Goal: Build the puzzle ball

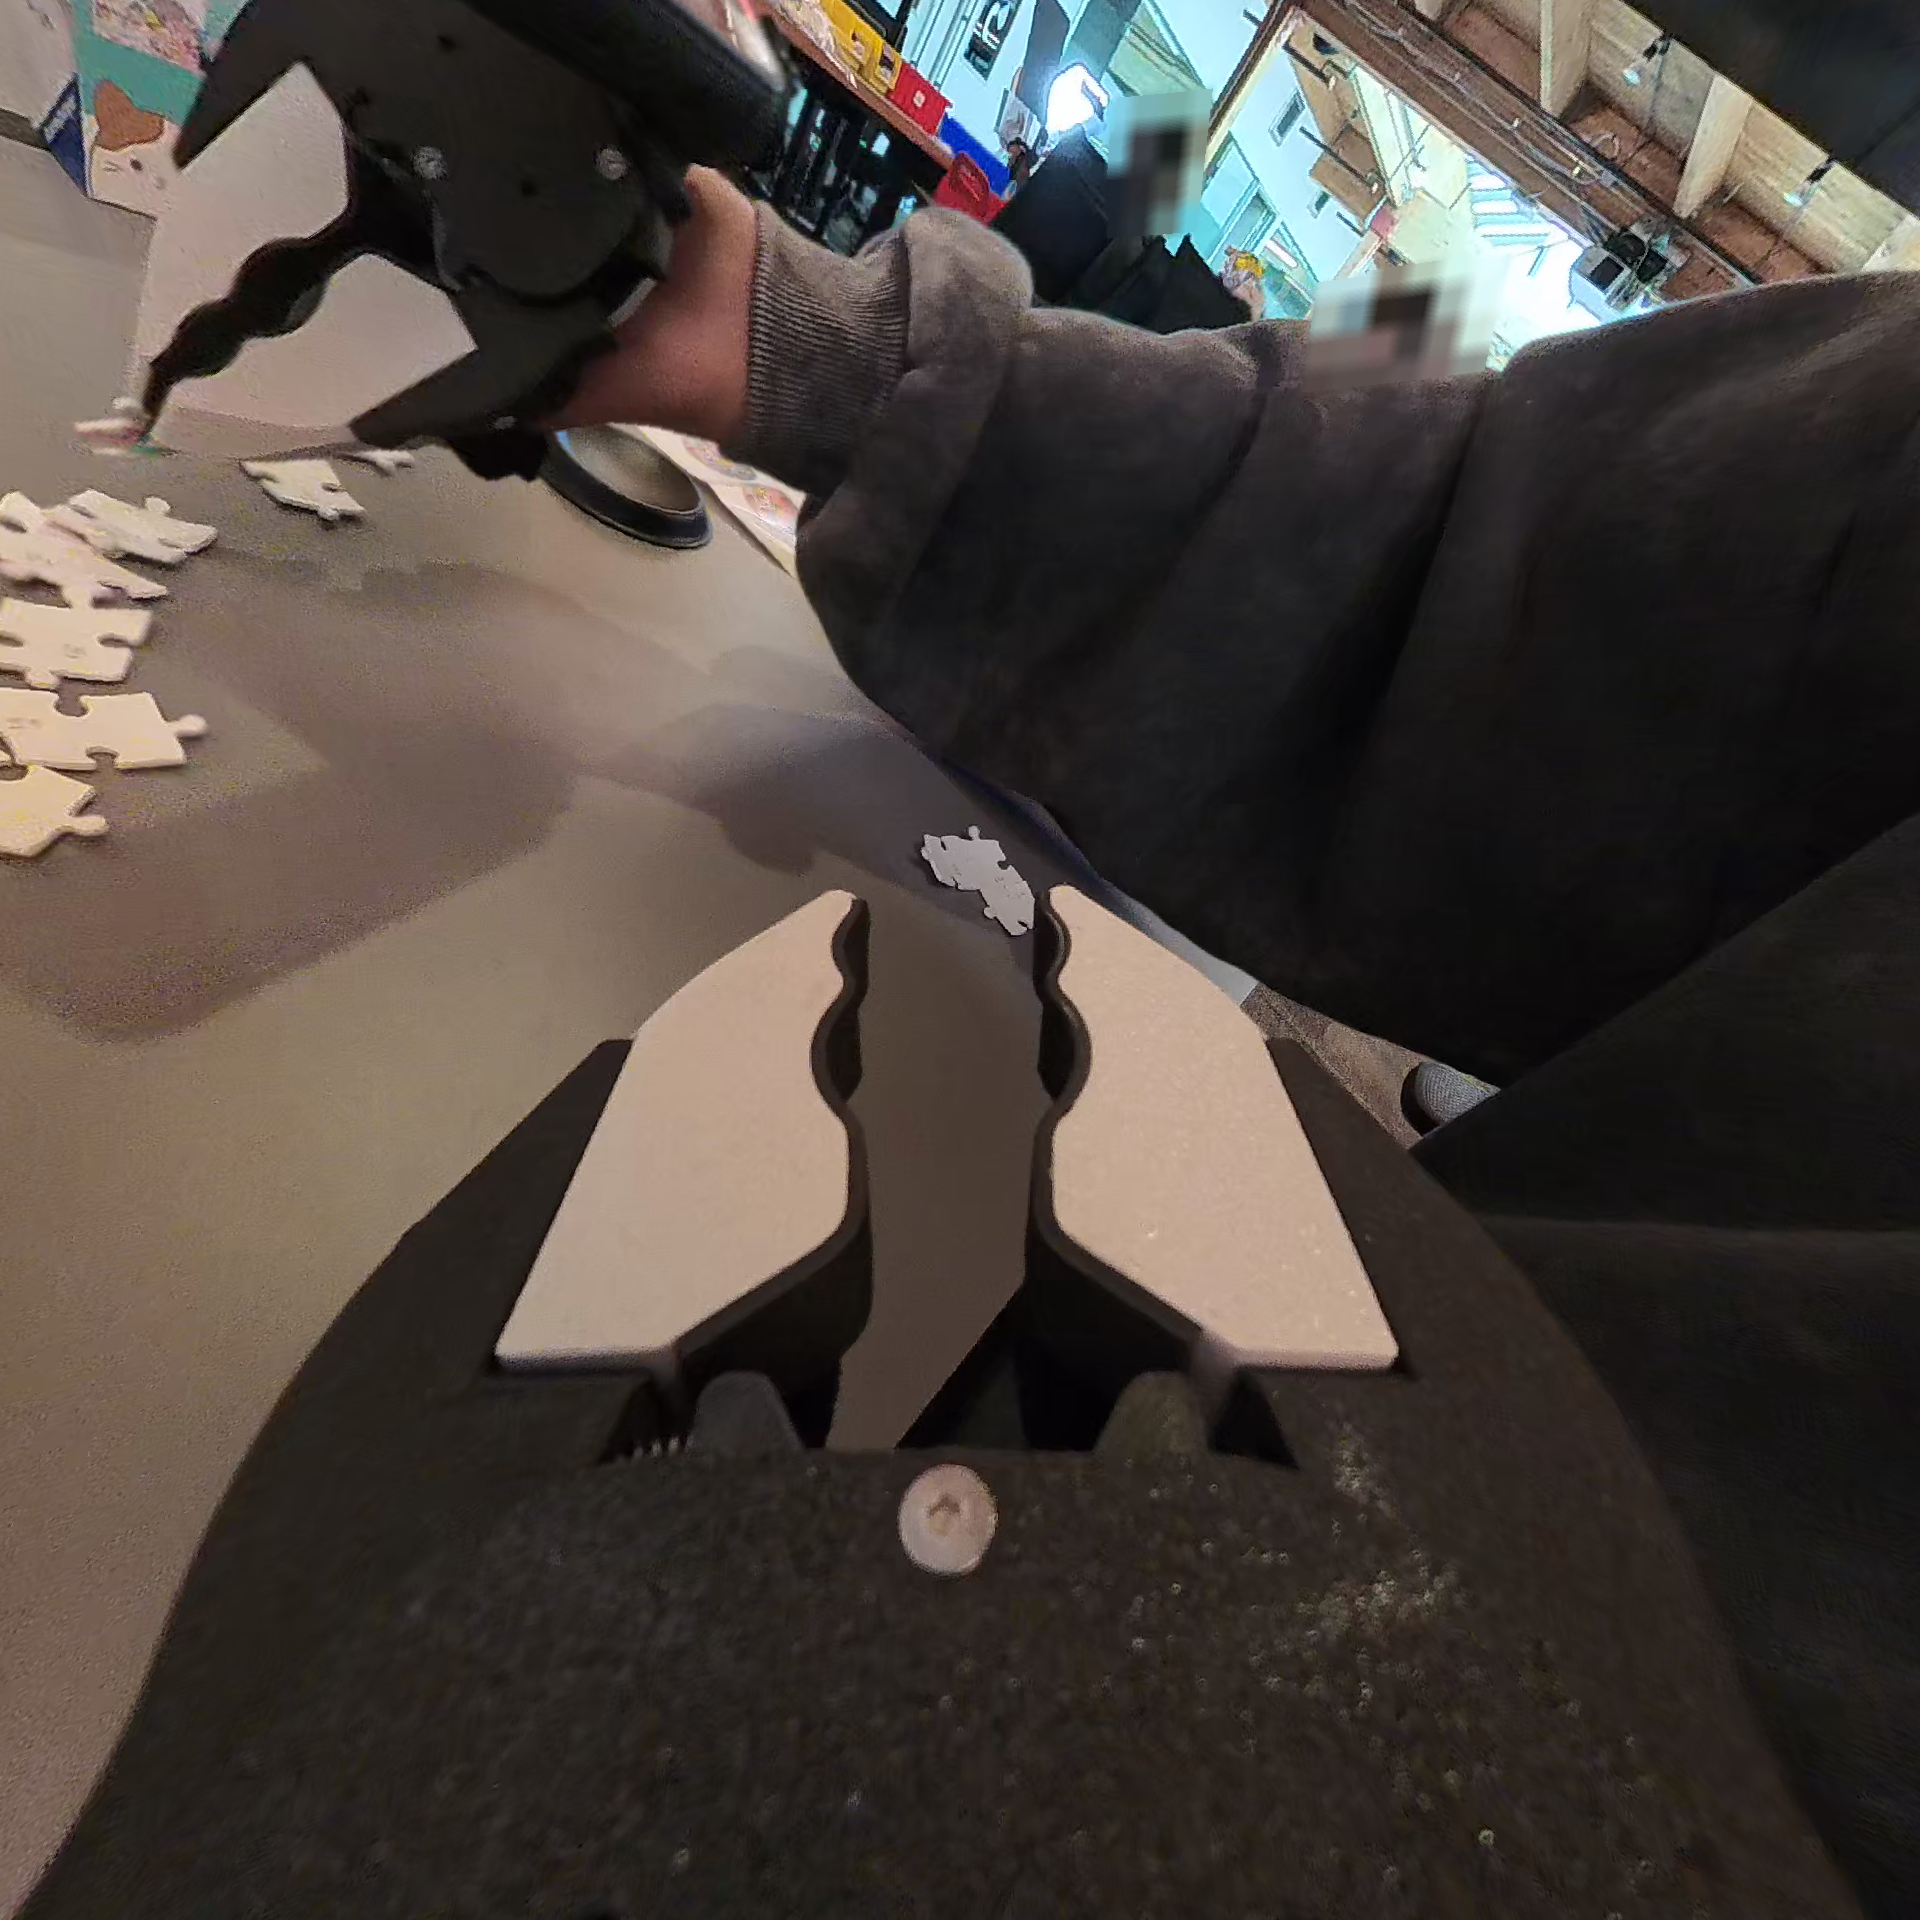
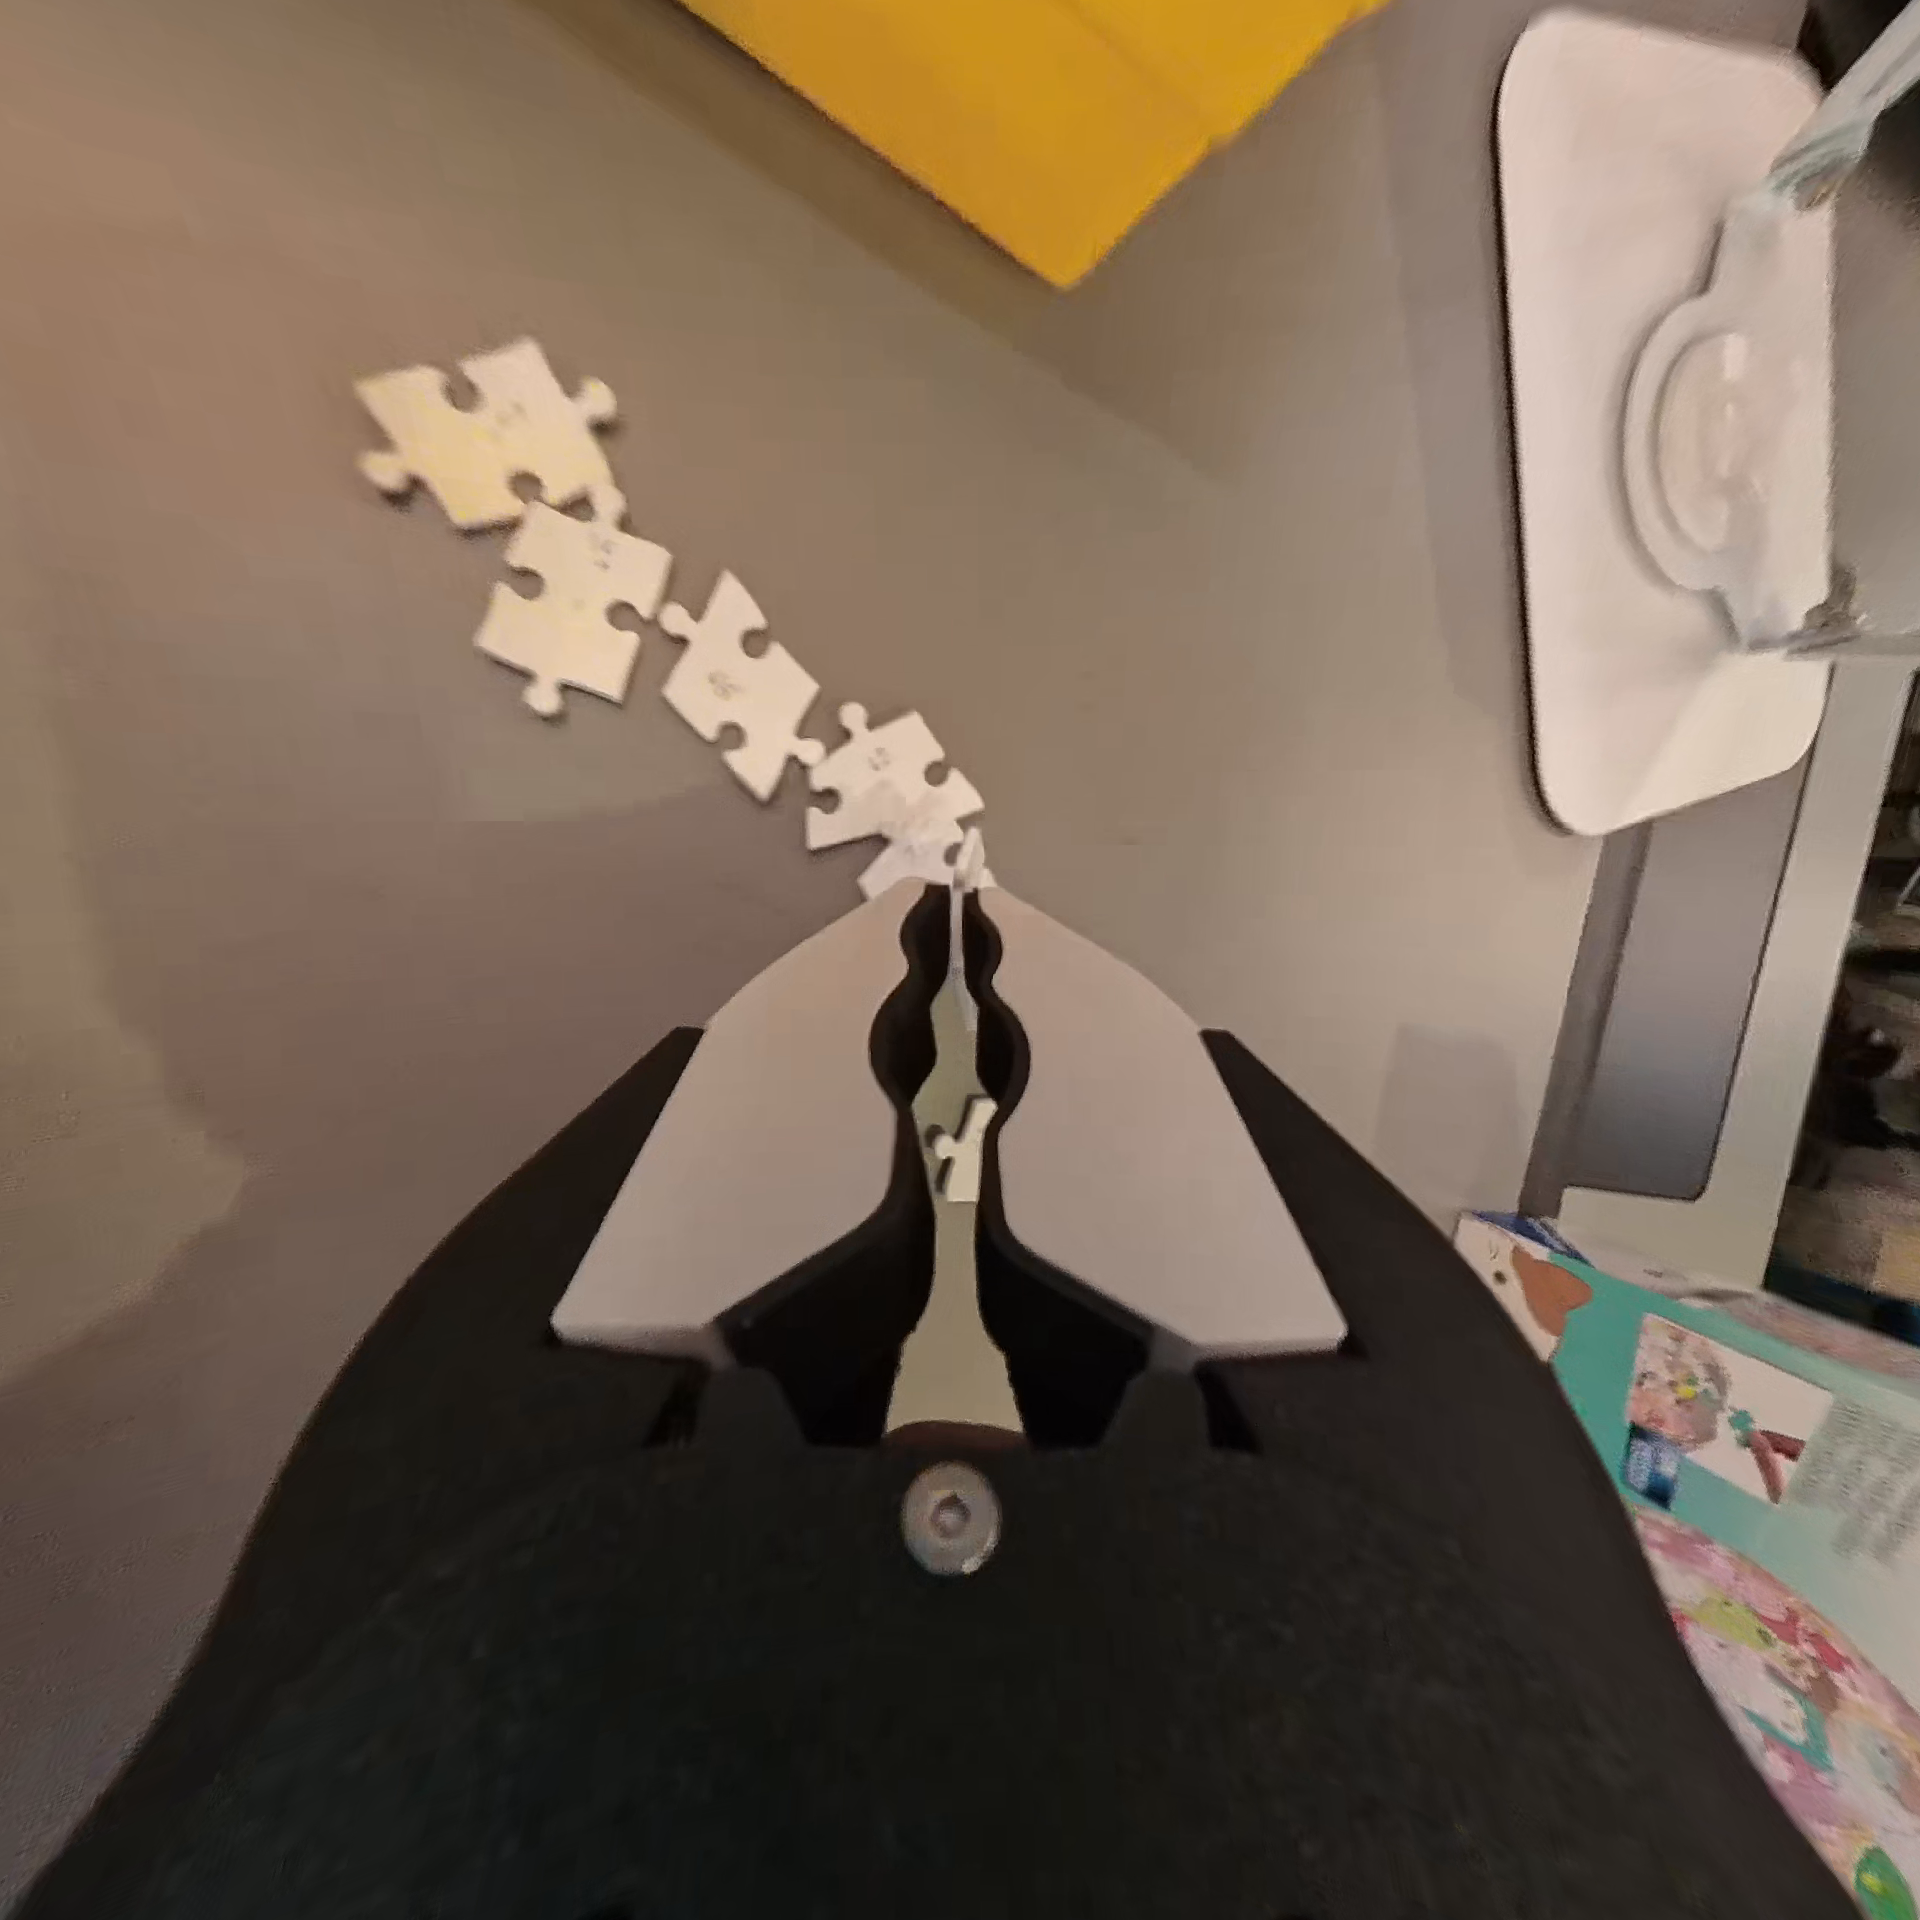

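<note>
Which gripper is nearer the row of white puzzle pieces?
Right. The right gripper sits at the near end of the row of pieces; the left gripper is well off to the side.

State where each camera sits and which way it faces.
Left wrist view: on the left gripper, low over the grey table, facing one lone puzzle piece; the person's sleeve shows.
Right wrist view: on the right gripper, looking down at a row of puzzle pieces, nipping one edge-on.
Shared: that row, the right gripper, and the table.

Puzzle pieces (image 2: pixel 582 608) lay in a row on the surface (image 2: pixel 260 935), ahead of the right claw (image 2: pixel 951 894).
</note>
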Demonstrator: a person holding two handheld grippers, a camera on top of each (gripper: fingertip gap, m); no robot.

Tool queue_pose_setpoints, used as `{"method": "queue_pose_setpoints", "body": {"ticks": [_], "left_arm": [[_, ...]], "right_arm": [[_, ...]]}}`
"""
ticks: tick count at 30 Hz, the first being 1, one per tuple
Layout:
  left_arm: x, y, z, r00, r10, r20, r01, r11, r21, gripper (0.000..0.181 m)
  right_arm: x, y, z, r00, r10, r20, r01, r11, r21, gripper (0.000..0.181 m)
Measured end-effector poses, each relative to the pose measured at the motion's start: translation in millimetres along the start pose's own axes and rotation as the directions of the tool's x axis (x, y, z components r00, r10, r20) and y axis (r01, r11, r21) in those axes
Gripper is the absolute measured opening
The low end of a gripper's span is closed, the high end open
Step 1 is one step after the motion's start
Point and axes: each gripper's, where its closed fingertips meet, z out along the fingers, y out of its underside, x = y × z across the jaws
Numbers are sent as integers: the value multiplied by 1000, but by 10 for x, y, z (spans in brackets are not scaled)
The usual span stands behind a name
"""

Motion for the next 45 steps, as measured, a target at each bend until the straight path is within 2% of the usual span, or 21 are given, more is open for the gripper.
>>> {"method": "queue_pose_setpoints", "body": {"ticks": [5,11,15,19,24,30,36,39,42,45], "left_arm": [[0,-3,-16,1000,-12,-7,12,1000,7,29],[16,28,7,1000,10,1,-10,1000,-12,30],[14,40,16,1000,11,3,-11,1000,-20,30],[8,41,19,1000,12,7,-12,1000,-20,29],[23,69,40,1000,26,10,-26,999,-37,30],[-11,98,47,999,32,26,-31,998,-52,30],[-59,132,68,997,58,58,-54,996,-73,30],[-49,161,105,996,69,58,-64,994,-87,30],[-65,196,142,994,85,68,-77,991,-109,30],[-156,182,205,987,117,110,-104,988,-114,30]], "right_arm": [[-226,-33,-53,994,-92,57,91,996,18,2],[-187,128,47,995,-90,30,91,996,-13,2],[-133,242,5,996,-81,34,82,996,-41,2],[-171,187,-115,996,-78,53,79,997,-5,2],[-213,220,-114,995,-87,44,88,996,-15,2],[-215,382,-142,996,-84,20,85,994,-65,2],[-428,571,-249,988,-150,-29,145,981,-131,3],[-602,624,-217,996,-89,26,92,984,-152,15],[-655,608,-221,998,-32,55,39,990,-133,18],[-606,573,-442,998,31,60,-25,994,-104,19]]}}
